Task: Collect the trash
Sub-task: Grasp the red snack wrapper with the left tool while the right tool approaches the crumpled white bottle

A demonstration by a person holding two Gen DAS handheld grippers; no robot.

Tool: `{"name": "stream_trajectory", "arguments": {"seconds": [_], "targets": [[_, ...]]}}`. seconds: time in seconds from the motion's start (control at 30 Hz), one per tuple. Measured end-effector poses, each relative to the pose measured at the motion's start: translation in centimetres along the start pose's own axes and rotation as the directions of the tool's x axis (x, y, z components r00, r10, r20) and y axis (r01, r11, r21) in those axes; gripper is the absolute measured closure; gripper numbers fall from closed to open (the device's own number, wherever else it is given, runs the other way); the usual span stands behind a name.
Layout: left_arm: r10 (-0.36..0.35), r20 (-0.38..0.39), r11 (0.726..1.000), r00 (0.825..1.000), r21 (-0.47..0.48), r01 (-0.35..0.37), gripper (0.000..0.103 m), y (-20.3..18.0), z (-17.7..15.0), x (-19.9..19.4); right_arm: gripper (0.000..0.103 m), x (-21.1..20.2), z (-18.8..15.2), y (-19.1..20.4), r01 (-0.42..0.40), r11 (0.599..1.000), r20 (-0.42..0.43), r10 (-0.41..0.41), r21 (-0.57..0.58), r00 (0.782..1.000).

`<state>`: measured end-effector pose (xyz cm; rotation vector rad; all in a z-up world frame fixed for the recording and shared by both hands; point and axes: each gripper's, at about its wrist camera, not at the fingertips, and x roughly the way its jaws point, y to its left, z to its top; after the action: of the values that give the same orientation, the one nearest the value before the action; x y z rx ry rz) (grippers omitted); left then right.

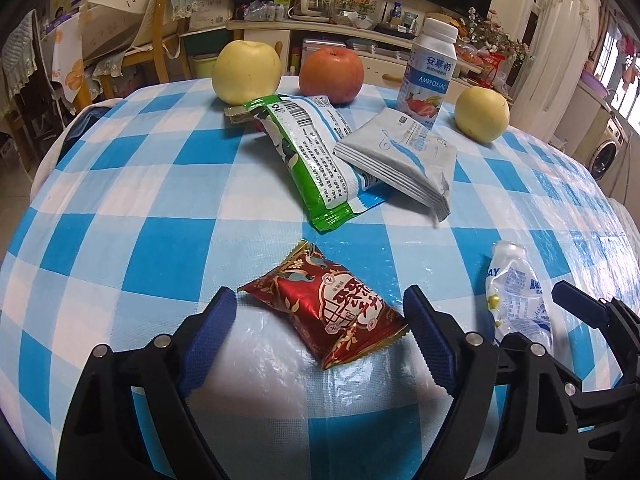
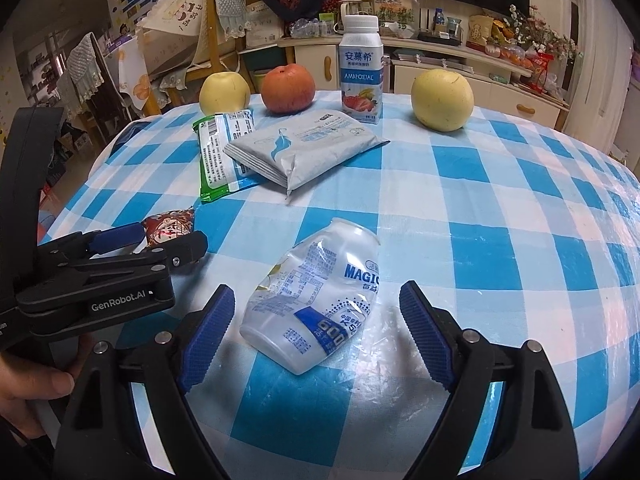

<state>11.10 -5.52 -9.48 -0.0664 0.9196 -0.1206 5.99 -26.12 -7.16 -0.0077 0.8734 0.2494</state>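
A red snack wrapper (image 1: 332, 312) lies on the blue-checked tablecloth (image 1: 160, 184), between the open fingers of my left gripper (image 1: 320, 300). A crushed clear plastic bottle (image 2: 320, 296) lies between the open fingers of my right gripper (image 2: 316, 300); it also shows in the left wrist view (image 1: 516, 288). Farther back lie a green-and-white wrapper (image 1: 320, 152) and a grey-white pouch (image 1: 404, 156) leaning on it; both show in the right wrist view, the wrapper (image 2: 218, 152) and the pouch (image 2: 304, 148). The left gripper (image 2: 160, 240) shows at the left, around the red wrapper (image 2: 172, 220).
At the table's far edge stand a yellow apple (image 1: 246, 70), a red apple (image 1: 332, 74), an upright yogurt bottle (image 1: 428, 68) and another yellow apple (image 1: 482, 114). Chairs (image 2: 216, 36), shelves and a cluttered counter (image 2: 440, 44) lie behind. A washing machine (image 1: 604, 152) stands at the right.
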Motion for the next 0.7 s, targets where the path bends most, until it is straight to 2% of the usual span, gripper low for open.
{"name": "stream_trajectory", "arguments": {"seconds": [0.2,0.3,0.37,0.4,0.6,0.7], "targets": [[0.017,0.0,0.999,1.0,0.038,-0.017,0.027,-0.6,-0.2,0.0,0.014,0.5,0.1,0.3,0.01,1.0,-0.008,-0.011,-0.011,1.0],[0.034,0.003,0.998,0.999,0.054,-0.034,0.041,-0.6,-0.3,-0.2,0.014,0.9,0.1,0.4,0.013,1.0,-0.014,-0.013,-0.012,1.0],[0.028,0.005,0.998,1.0,0.054,-0.028,0.056,-0.4,-0.3,-0.3,0.013,1.1,0.2,0.5,0.012,1.0,-0.018,-0.012,-0.016,1.0],[0.017,0.005,0.999,1.0,0.044,-0.017,0.058,-0.1,-0.2,-0.4,0.013,1.2,0.2,0.6,0.013,1.0,-0.019,-0.013,-0.02,1.0],[-0.021,0.0,1.0,1.0,-0.001,0.021,0.061,1.0,-0.1,-0.6,0.013,1.8,0.3,1.2,0.016,0.999,-0.026,-0.017,-0.042,1.0],[-0.028,0.027,0.999,0.999,-0.022,0.028,0.063,1.5,0.0,-1.1,0.013,1.9,0.5,1.4,0.018,0.999,-0.024,-0.019,-0.048,1.0]]}}
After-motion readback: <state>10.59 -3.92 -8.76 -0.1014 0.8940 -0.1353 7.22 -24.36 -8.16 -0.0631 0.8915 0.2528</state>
